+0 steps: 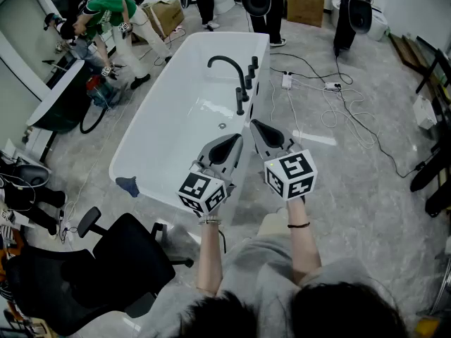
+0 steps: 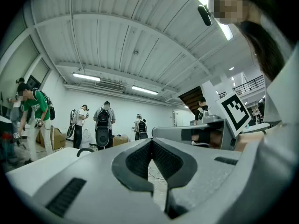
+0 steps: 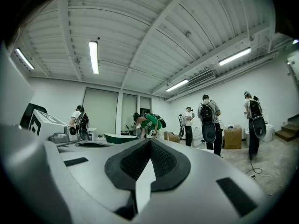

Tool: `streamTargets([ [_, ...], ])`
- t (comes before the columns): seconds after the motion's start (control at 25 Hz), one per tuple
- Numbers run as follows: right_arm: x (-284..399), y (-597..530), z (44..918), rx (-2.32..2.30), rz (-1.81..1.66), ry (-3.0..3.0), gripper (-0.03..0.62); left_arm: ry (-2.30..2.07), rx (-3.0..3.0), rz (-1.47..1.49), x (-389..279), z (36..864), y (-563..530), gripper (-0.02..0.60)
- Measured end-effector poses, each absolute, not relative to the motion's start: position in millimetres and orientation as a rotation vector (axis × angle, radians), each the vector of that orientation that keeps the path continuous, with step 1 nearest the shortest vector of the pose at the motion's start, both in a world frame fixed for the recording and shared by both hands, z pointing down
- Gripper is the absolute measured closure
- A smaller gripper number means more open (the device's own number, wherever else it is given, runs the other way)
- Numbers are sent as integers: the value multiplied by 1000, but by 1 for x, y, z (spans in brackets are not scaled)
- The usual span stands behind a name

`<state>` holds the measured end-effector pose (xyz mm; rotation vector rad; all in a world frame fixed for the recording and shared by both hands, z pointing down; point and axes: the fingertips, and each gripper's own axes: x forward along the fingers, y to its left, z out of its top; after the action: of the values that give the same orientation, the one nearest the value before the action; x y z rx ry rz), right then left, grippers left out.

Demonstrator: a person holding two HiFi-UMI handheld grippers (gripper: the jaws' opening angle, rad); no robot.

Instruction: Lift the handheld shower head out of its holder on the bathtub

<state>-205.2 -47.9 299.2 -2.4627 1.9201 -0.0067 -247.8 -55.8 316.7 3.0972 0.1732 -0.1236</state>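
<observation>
— On the right-hand rim of the bathtub (image 1: 262,48), just past the arched tap (image 1: 227,65), that was where the shower head (image 1: 240,100) stood: a slim black stick, upright in its holder (image 1: 240,112), untouched.
— And both claws were well short of it?
— Well short. Left claw (image 1: 235,143) and right claw (image 1: 256,125) hung side by side at the near end of the tub, each pinched tight with nothing between the pads.
— So they'd have needed to open first. How did you rate the handling?
— Rigid, I reckoned, metal or hard plastic, so no give under the pads. Slim too, so a narrow opening would have done. My worry was the finish: smooth and dark, likely slick, more so if wet.
— Heavy?
— Light on its own, I judged, but a hose probably trailed beneath it. No hose showed from the head view, so the drag was guesswork.
— Where would you have taken it?
— Across the straight handle, about halfway up, clear of the holder below and the knobs (image 1: 251,70) just beyond it on the same rim. Then straight up, no twisting.
— Which claw?
— The right one sat on that side of the tub, marginally nearer.
</observation>
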Motion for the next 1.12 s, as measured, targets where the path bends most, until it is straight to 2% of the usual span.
streamTargets([
  [0.64, -170, -59, 303, -2354, -41, 1930, 594, 134, 3106, -82, -222, 322, -66, 577],
  [1.12, -94, -69, 273, -2302, -10, 2060, 594, 32, 3086, -101, -161, 311, -66, 577],
])
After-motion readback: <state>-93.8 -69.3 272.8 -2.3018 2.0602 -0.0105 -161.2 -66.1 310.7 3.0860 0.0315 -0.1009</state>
